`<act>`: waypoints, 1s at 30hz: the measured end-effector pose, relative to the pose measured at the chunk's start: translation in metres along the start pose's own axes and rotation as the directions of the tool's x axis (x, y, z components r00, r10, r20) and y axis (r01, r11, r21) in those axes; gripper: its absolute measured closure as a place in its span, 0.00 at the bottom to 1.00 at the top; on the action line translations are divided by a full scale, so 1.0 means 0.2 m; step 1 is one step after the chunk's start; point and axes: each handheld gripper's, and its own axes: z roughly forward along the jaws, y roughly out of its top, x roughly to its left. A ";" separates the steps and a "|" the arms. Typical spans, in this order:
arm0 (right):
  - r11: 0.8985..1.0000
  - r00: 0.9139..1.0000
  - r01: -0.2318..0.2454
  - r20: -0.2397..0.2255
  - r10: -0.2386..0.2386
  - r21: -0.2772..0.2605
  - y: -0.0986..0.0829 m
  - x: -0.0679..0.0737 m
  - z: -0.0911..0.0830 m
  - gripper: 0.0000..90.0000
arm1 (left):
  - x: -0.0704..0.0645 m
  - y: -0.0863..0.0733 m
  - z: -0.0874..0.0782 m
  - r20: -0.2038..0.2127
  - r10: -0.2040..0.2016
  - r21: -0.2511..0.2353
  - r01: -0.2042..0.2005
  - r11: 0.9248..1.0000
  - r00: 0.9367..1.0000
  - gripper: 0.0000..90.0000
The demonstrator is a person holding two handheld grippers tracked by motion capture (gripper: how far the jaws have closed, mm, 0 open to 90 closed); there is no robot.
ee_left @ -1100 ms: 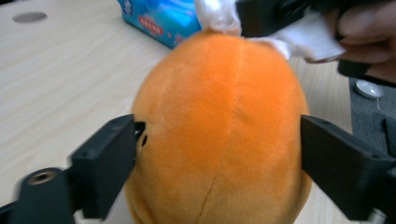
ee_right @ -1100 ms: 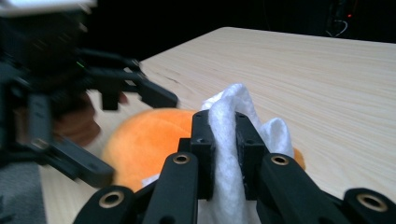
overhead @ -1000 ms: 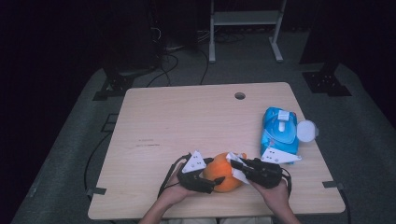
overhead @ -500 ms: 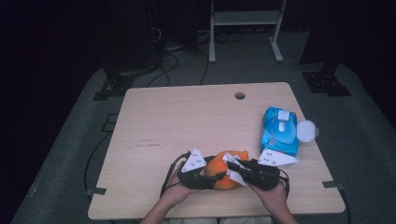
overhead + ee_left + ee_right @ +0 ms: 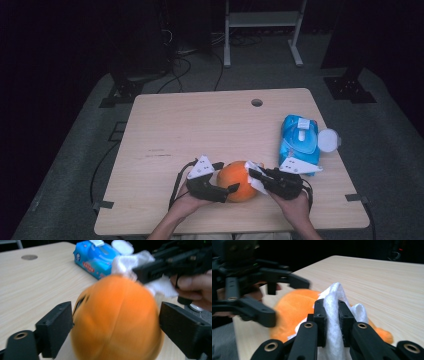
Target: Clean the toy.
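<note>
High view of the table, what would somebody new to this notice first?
The bright orange plush toy at the near edge of the table stands out, sitting between the open jaws of the left gripper. The right gripper presses a white wipe, pinched in its jaws, against the toy's right side. A blue wipes pack lies near the right edge, a round white lid beside it.
</note>
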 end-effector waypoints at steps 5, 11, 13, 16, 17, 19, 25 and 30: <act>1.000 1.000 0.006 0.000 -0.006 -0.008 0.02 0.04 -0.01 0.88 | -0.02 -0.01 0.02 -0.007 0.053 0.034 -0.053 0.998 0.999 0.27; 0.998 0.997 0.041 -0.057 -0.043 -0.044 0.05 0.11 -0.01 0.88 | -0.04 0.04 -0.03 0.006 0.072 0.007 -0.073 0.997 0.997 0.39; 0.999 0.999 0.011 -0.052 -0.013 -0.043 0.04 0.07 -0.01 0.88 | -0.04 0.06 -0.04 0.000 0.079 0.001 -0.079 0.997 0.997 0.39; 0.998 0.998 -0.052 -0.041 0.051 -0.024 -0.01 0.00 0.01 0.88 | -0.05 0.05 -0.03 -0.005 0.084 0.014 -0.084 0.996 0.996 0.39; 0.998 0.998 -0.052 -0.037 0.051 -0.021 -0.01 0.01 0.01 0.88 | -0.05 0.05 -0.03 -0.006 0.085 0.015 -0.085 0.996 0.996 0.39; 0.999 0.998 -0.038 -0.052 0.036 -0.039 0.02 0.05 0.00 0.88 | -0.05 0.05 -0.03 -0.009 0.085 0.010 -0.085 0.996 0.996 0.38; 1.000 0.999 -0.022 -0.026 0.022 -0.019 0.00 0.04 0.02 0.88 | -0.02 0.03 -0.04 0.020 0.068 0.012 -0.068 0.998 0.997 0.20; 0.998 0.998 -0.055 -0.004 0.055 -0.038 0.00 0.00 -0.01 0.88 | 0.00 0.00 0.00 0.016 0.056 0.039 -0.057 0.998 0.998 0.25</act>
